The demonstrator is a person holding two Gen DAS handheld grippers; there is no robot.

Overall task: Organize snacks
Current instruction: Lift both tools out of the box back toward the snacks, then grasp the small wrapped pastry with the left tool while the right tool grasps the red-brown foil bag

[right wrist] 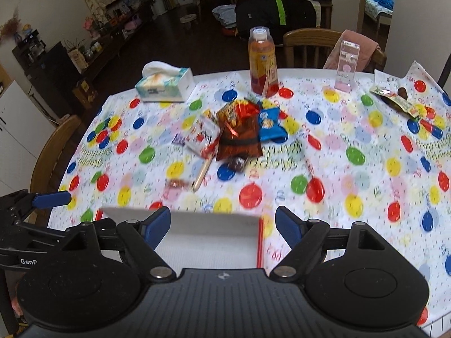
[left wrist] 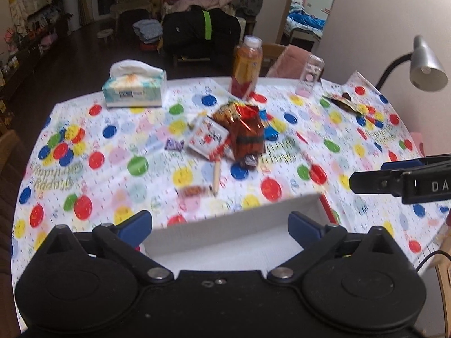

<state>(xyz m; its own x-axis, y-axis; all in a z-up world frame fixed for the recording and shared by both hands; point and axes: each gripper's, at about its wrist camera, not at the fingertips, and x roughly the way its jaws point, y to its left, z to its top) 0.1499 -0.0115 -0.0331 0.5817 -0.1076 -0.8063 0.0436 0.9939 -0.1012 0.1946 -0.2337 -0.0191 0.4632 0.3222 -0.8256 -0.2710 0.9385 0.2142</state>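
Both grippers hang over the near edge of a table dressed in a glossy cloth [right wrist: 352,129] printed with bright balloons, and the white box [right wrist: 214,242] just under them is my landmark. The left gripper [left wrist: 220,225] has its blue-padded jaws spread wide with nothing between them, poised above the box. The right gripper [right wrist: 222,225] is likewise wide open and empty, straddling the box's right, red-edged wall.

Going left to right beyond the box: a soft tissue box [right wrist: 166,84] sits far back on the left. A small purple wrapper [right wrist: 178,140] lies further in, then a white and red snack packet [right wrist: 201,135], with a pale stick [right wrist: 201,176] and a little reddish sweet [right wrist: 176,183] nearer the box; blur keeps me from reading any labels. Straight ahead of the box lies the crinkly red foil bag [right wrist: 239,132], a dark wrapped sweet [right wrist: 236,163] at its near end. A blue pouch [right wrist: 270,126] touches the bag's right side, largely hidden in the left wrist view. Behind stands a tall plastic bottle [right wrist: 262,62] of orange drink, then a clear case [right wrist: 348,64]. Far right, a flat dark packet [right wrist: 394,98] lies near the edge. The box's near walls are cut off by the grippers.
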